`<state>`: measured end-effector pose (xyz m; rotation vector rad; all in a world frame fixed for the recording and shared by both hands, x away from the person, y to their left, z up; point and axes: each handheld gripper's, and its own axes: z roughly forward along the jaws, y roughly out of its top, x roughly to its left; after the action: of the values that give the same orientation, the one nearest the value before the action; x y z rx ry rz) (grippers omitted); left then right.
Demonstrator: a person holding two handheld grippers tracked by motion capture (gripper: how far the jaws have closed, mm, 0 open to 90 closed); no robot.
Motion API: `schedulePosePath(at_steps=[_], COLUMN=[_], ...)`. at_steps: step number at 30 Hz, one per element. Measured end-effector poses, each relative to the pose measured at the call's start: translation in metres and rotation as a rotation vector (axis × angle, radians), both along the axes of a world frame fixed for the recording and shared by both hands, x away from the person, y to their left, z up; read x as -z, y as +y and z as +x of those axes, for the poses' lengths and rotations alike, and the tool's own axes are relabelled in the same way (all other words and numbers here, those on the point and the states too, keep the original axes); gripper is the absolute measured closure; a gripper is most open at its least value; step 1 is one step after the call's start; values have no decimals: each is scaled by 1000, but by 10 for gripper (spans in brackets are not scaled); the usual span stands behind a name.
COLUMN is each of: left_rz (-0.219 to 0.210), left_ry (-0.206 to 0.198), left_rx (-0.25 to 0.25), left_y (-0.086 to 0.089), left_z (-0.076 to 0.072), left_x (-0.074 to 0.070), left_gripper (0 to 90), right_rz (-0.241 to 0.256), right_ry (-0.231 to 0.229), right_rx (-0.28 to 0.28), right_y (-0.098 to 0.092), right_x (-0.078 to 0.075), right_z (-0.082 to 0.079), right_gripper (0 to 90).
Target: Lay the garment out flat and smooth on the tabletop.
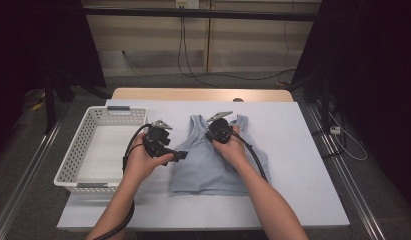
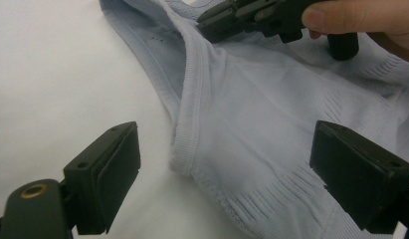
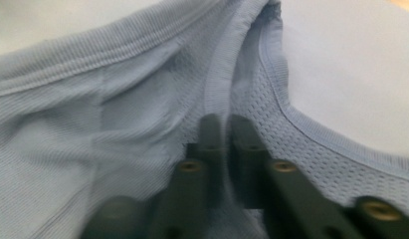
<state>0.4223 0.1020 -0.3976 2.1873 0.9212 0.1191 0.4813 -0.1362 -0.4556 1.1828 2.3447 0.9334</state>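
Pinching the pale-blue tank top [image 1: 213,162] beside the white basket [image 1: 75,150] with my right gripper [image 3: 223,130], I'd bring the left gripper [image 2: 224,169], fingers wide apart, squarely onto its ribbed armhole edge.

The pale blue tank top [image 1: 213,165] is a soft knitted cloth with ribbed hems and a fine mesh part, the basket [image 1: 83,150] is white perforated plastic, the table cover [image 1: 293,150] looks smooth and matt, and both grippers have matt black jaws.
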Motion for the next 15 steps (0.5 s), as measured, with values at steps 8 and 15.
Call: schedulePosePath(at_steps=[8, 15], left_rz=[-11, -13], left_ry=[2, 2], left_rx=[-8, -4], left_y=[-1, -1], left_z=[0, 0], left_x=[0, 0], left_gripper=[127, 119], right_rz=[65, 103], right_ry=[-9, -28], right_rx=[0, -8], right_y=[-7, -22], right_x=[-11, -27], right_z=[-13, -30], right_gripper=[459, 286])
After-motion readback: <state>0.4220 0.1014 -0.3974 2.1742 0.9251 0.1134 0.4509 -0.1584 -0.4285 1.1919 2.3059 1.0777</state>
